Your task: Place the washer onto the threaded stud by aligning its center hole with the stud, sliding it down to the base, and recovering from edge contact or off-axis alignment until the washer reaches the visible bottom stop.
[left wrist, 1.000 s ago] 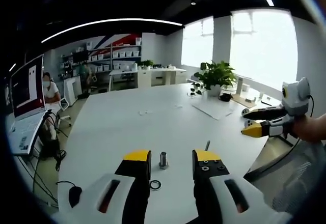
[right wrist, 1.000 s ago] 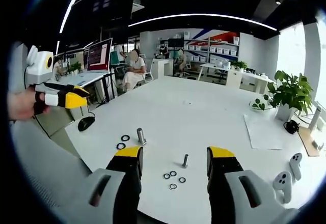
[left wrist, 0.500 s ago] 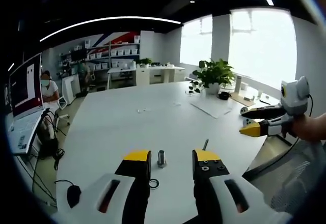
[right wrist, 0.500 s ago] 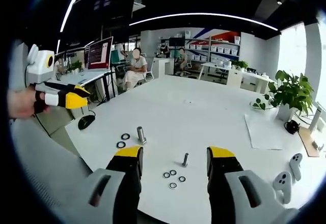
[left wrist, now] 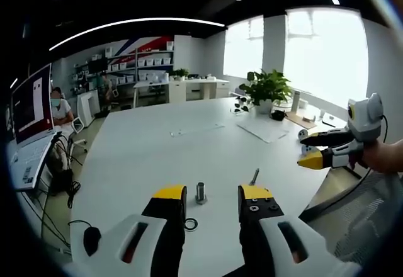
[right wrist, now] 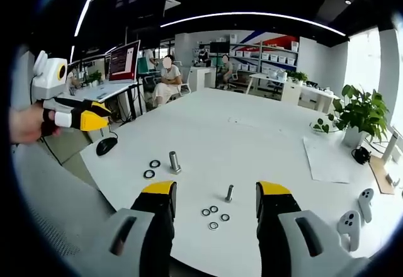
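On the white table [left wrist: 157,157] a thick threaded stud [left wrist: 201,192] stands upright between my left gripper's [left wrist: 212,195] open jaws, a little beyond them. A dark washer [left wrist: 191,225] lies flat beside its left jaw. A thin stud [left wrist: 254,177] stands further right. In the right gripper view the thin stud [right wrist: 229,192] stands between my right gripper's [right wrist: 216,189] open jaws, with several small washers [right wrist: 214,217] before it. The thick stud [right wrist: 174,162] has two larger washers [right wrist: 152,168] to its left. Both grippers hold nothing.
My right gripper [left wrist: 321,154] hangs off the table's right edge, held by a hand. My left gripper [right wrist: 79,118] hovers off the left edge. A mouse [right wrist: 106,146], a paper sheet [right wrist: 324,157], two controllers [right wrist: 352,217] and a potted plant [left wrist: 266,91] are around.
Both views have shifted slightly with the hands. The studs and washers lie where they were, and both grippers stay open.
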Available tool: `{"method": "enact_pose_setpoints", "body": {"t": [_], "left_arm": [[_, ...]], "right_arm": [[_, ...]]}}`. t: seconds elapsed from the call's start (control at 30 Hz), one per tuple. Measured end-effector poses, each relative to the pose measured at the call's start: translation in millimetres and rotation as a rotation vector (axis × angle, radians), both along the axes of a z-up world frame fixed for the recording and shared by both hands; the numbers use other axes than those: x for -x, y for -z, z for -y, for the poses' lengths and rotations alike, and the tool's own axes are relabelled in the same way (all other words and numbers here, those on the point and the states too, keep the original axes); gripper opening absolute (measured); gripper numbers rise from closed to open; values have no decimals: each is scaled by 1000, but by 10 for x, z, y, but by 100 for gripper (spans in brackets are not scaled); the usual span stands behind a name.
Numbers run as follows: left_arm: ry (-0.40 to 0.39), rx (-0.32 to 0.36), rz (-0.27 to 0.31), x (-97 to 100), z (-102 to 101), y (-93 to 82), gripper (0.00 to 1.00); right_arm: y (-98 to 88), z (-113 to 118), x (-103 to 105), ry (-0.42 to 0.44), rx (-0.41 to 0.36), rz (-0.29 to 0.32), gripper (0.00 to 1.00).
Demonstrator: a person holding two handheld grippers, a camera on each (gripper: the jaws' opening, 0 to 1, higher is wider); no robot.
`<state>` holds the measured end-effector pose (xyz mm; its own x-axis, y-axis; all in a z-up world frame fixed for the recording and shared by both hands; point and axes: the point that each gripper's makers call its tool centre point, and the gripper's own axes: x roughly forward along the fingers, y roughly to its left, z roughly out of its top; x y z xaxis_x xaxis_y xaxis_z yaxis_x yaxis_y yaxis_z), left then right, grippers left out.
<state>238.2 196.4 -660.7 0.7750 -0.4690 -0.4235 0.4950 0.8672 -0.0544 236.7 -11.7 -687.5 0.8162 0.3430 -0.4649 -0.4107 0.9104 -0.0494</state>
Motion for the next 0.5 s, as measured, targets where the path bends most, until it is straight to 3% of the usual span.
{"method": "enact_pose_setpoints", "body": {"t": [0.5], "left_arm": [[9, -3, -35, 23, 12, 79, 31]], "right_arm": [[267, 15, 78, 2, 14, -117, 53]]}}
